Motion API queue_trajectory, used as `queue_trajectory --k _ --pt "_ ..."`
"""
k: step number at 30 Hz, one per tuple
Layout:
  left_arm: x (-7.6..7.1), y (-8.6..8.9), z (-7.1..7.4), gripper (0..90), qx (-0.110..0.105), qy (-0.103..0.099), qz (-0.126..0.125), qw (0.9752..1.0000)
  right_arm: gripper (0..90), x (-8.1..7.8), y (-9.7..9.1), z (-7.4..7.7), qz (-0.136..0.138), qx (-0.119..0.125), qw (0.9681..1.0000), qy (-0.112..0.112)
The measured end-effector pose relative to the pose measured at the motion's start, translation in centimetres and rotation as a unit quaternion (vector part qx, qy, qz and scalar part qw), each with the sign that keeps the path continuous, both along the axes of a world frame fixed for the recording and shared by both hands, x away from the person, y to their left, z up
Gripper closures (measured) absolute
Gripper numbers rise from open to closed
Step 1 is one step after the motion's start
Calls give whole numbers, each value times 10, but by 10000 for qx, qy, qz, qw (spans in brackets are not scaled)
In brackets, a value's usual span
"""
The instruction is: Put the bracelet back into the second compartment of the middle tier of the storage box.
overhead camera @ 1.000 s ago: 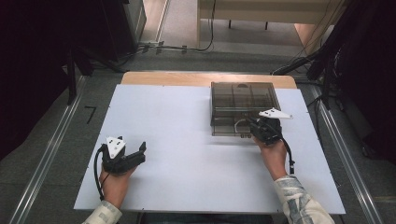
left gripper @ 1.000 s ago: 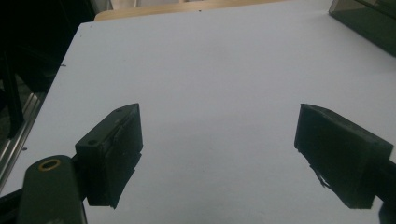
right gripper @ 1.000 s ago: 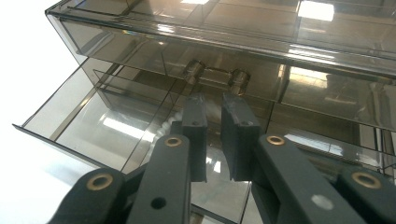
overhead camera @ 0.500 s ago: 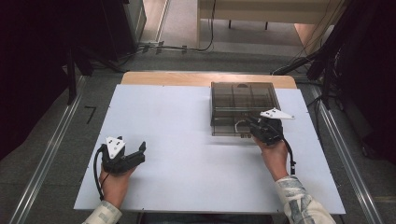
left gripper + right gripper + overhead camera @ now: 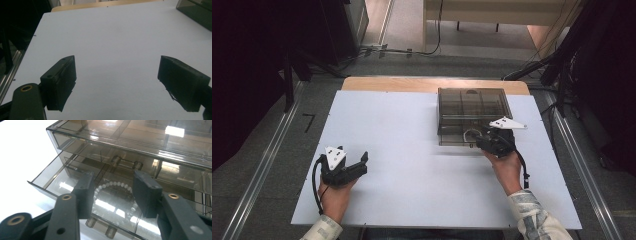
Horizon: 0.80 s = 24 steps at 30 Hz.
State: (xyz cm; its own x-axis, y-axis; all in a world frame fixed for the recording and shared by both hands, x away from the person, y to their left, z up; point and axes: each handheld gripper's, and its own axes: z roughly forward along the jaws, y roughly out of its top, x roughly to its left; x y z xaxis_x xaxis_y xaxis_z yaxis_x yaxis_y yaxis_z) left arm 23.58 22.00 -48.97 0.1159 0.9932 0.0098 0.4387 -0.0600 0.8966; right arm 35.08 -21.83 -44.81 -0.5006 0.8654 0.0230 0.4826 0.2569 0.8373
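Nothing has shifted since a second ago: my right gripper (image 5: 481, 140) hangs half-spread over the smoky clear plastic drawer box (image 5: 472, 107), above a white bead bracelet (image 5: 117, 195) in its pulled-out drawer. My left gripper (image 5: 357, 165) rests wide apart on the white tabletop (image 5: 412, 165).

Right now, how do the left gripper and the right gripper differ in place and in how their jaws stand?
The left gripper rests over bare white table, far from the smoked drawer box; the right gripper sits at that box's pulled-out lower drawer. The left gripper's jaws stand wide apart with nothing between them; the right gripper's jaws are narrower, open above a white bead bracelet in the drawer. Both are hand-held, with black jaws.
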Motion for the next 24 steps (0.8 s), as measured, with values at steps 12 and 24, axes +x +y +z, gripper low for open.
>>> queue_trajectory --k 12,24 --pt "0 0 0 161 -6 -2 -2 10000 331 -4 -2 2 -44 -29 10000 20" --pt "0 0 0 161 -10 -8 -6 10000 255 -14 -7 9 23 -95 9999 45"
